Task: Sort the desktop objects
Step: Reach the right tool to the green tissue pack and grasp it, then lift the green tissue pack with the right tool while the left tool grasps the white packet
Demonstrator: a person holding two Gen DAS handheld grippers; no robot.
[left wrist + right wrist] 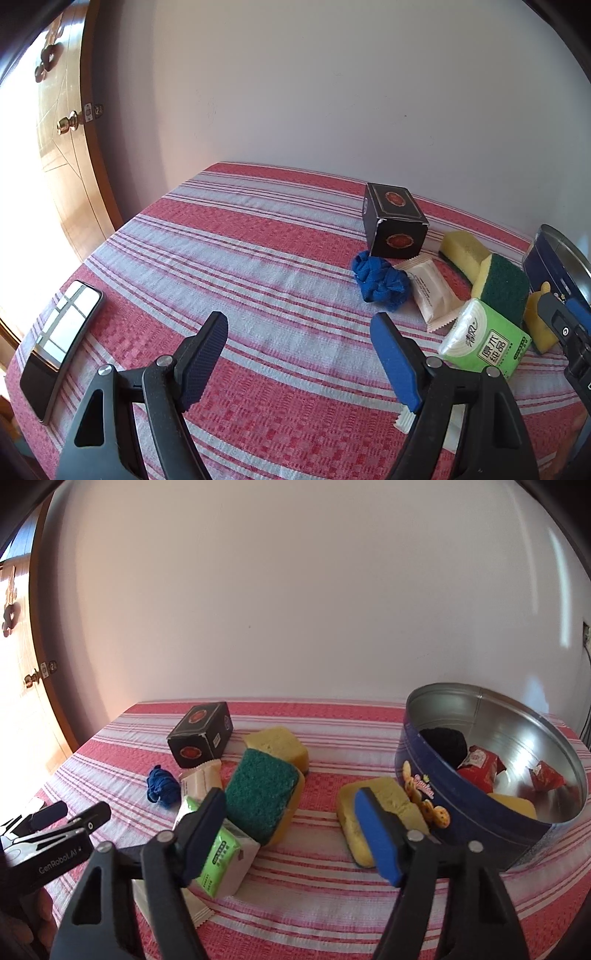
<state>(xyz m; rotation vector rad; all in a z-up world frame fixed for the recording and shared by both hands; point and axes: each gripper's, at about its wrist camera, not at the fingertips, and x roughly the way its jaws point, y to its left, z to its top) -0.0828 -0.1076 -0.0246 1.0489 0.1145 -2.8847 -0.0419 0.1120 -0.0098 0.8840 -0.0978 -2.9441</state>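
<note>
A round blue cookie tin (pixel 476 812) stands at the right, open, holding red packets (pixel 480 770), a black ball (pixel 445 744) and a yellow sponge (pixel 515 805). On the striped cloth lie a black box (pixel 395 225) (pixel 201 738), a blue cloth bundle (pixel 380 282) (pixel 160 786), a white sachet (pixel 430 291), green tissue pack (pixel 485 339) (pixel 221 853), a green-topped sponge (pixel 502 286) (pixel 262 794) and yellow sponges (pixel 279 744) (pixel 376 816). My left gripper (pixel 299 354) is open and empty above bare cloth. My right gripper (pixel 291 830) is open and empty, between the tissue pack and a yellow sponge.
A phone (pixel 61 343) lies at the table's left edge. A wooden door with a brass knob (pixel 68 123) stands at the left, and a white wall runs behind the table. The tin's edge shows in the left wrist view (pixel 554 266). The left gripper shows in the right wrist view (pixel 55 827).
</note>
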